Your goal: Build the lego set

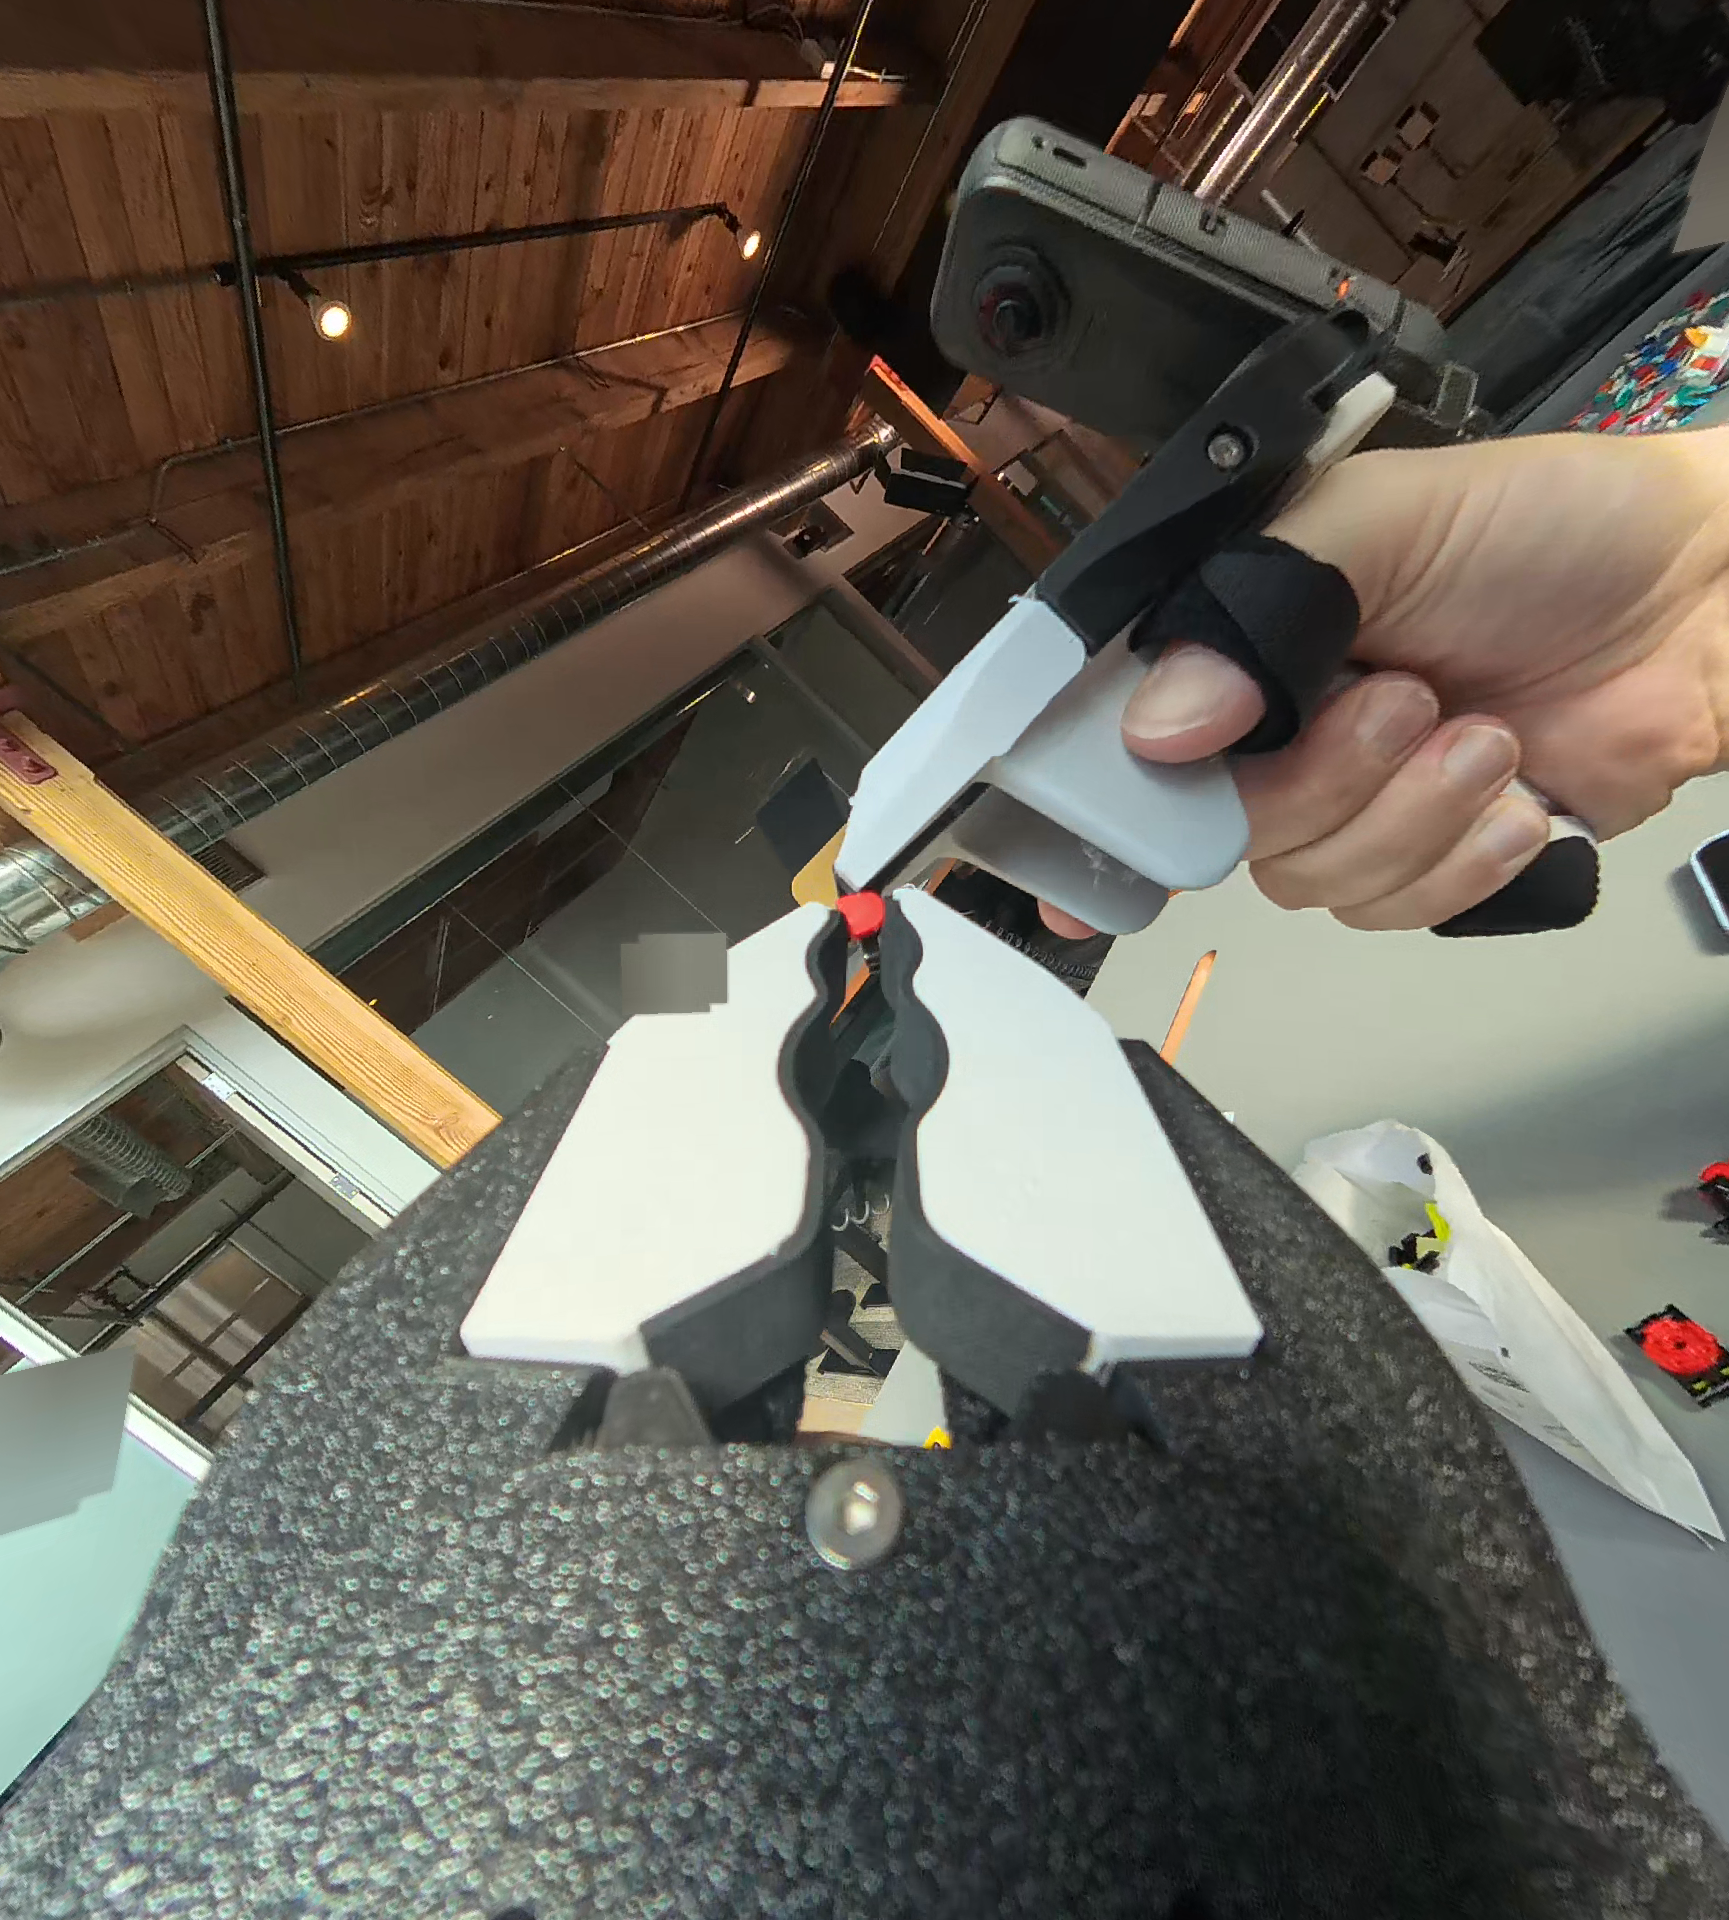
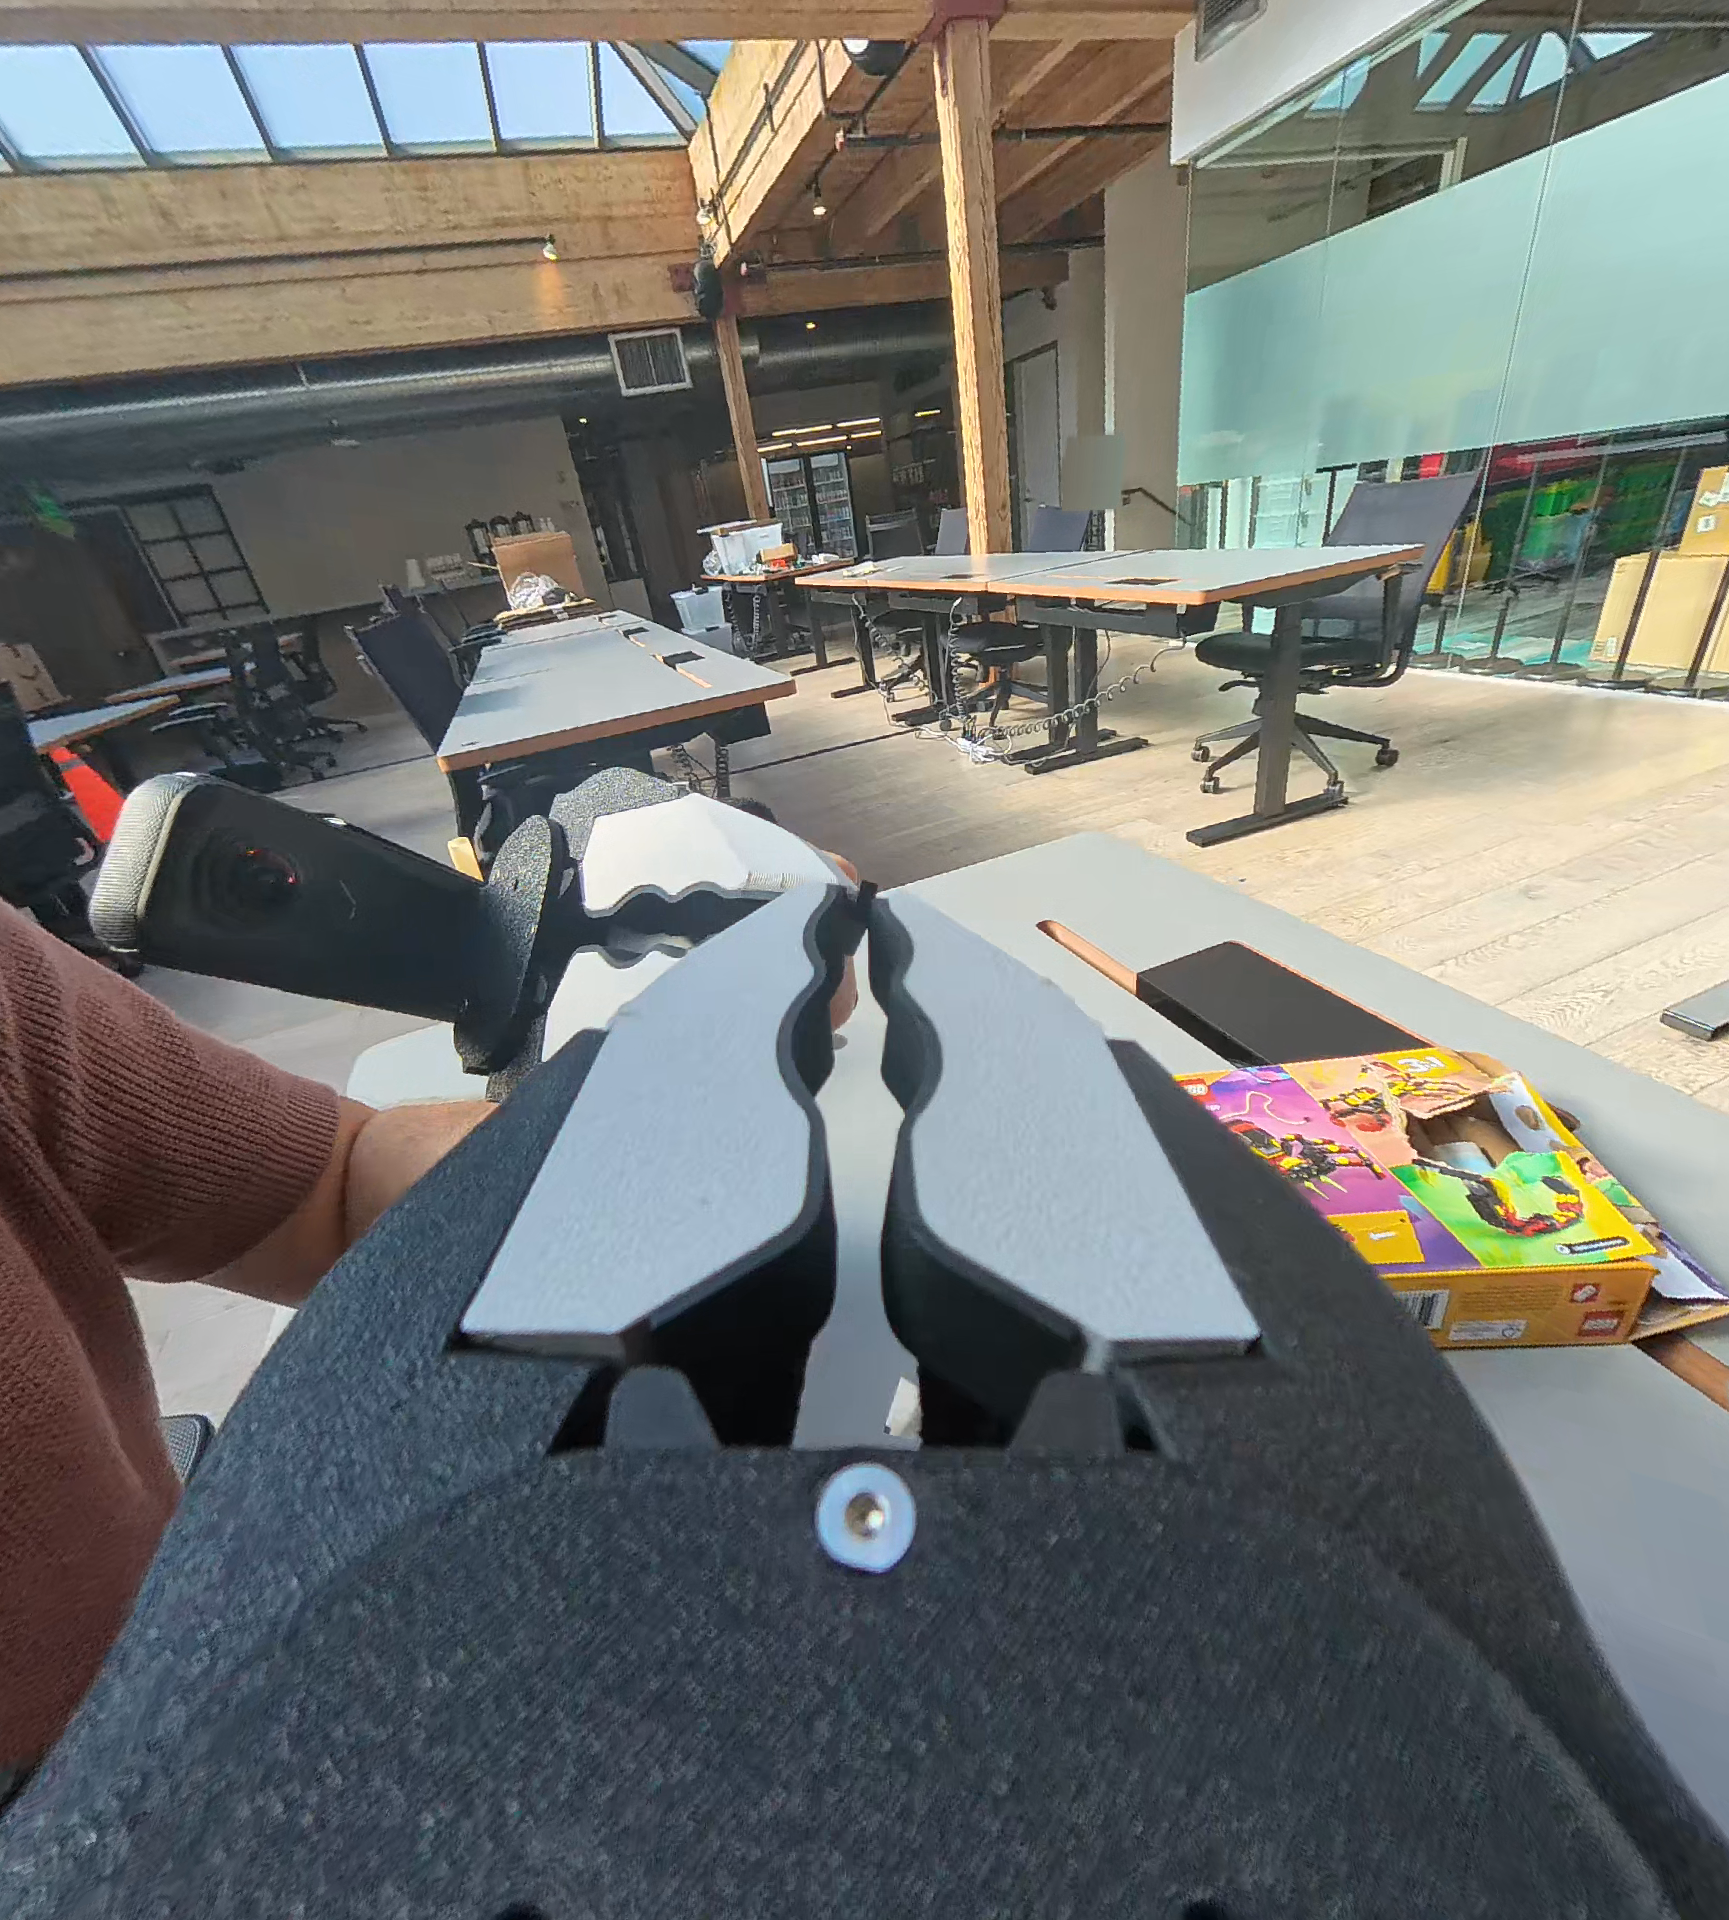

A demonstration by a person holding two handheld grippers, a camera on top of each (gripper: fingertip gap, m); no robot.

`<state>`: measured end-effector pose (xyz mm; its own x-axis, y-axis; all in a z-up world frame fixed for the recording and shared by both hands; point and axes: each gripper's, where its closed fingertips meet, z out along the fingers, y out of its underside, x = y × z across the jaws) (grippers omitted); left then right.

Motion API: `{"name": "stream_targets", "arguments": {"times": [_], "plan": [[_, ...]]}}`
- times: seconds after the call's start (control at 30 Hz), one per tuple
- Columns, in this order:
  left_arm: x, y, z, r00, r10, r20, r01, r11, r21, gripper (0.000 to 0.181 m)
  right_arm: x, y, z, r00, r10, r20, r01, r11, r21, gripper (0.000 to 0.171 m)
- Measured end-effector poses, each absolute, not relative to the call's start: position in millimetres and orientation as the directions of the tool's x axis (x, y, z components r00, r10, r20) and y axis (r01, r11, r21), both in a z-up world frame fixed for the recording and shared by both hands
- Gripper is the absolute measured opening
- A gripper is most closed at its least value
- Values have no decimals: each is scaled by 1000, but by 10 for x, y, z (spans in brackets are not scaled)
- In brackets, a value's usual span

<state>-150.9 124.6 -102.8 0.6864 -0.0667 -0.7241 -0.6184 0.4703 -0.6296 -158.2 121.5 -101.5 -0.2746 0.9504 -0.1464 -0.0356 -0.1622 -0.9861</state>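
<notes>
A small red lego piece is pinched at the tip of the left tool, raised off the worktop. The right tool, nearly shut on a thin dark piece, meets it there. Grips are shallow; a skewed push could flick either away. Two tools and one box, far right, are counted.
</notes>
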Motion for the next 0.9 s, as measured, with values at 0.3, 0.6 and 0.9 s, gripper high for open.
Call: {"name": "stream_targets", "arguments": {"times": [0.3, 0.6, 0.9], "plan": [[-1499, 1234, -1003, 720, -56, -692, -578, 504, -642, 0, -1649, 1549, -1111, -86, 985, -148, -62, -153, -986, 3], [-1734, 1482, -1098, 727, -75, -683, -618, 364, -697, 0, -1601, 1789, -1151, -123, 958, -258, -97, -271, -958, 4], [-1622, 1531, -1159, 718, -62, -693, -632, 360, -686, 14, -1699, 1492, -1156, -214, 945, -246, -70, -266, -961, 4]]}}
